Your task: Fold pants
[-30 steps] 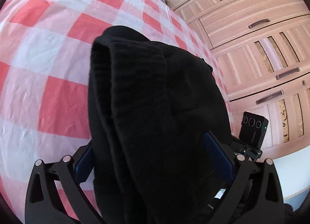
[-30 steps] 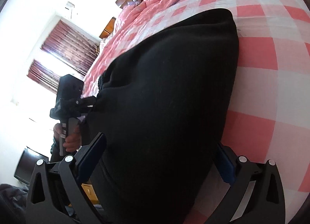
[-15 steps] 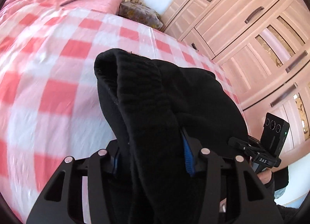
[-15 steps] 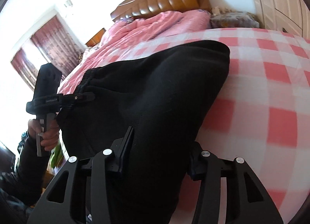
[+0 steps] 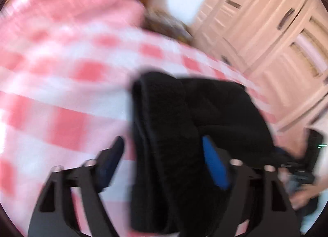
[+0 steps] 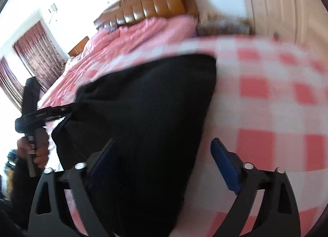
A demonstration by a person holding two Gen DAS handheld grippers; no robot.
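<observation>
The black pants (image 5: pixel 184 134) lie folded in a thick bundle on the red-and-white checked bed sheet (image 5: pixel 61 93). My left gripper (image 5: pixel 164 155) is open, its blue-padded fingers (image 5: pixel 214 165) on either side of one end of the bundle without pinching it. In the right wrist view the pants (image 6: pixel 143 124) spread wide and flat between the fingers of my right gripper (image 6: pixel 164 159), which is also open. The left gripper (image 6: pixel 47 112) shows at the far edge of the pants. Both views are motion-blurred.
A pink quilt (image 6: pixel 133 36) and brown padded headboard (image 6: pixel 153 3) are at the far end of the bed. A pale wooden wardrobe (image 5: pixel 276 42) stands along the bed's right side. Curtained windows (image 6: pixel 34 52) are at left.
Both grippers were shut on the pants half a second ago and have opened, letting go. Both have pulled back a little, so more of the bed shows.
</observation>
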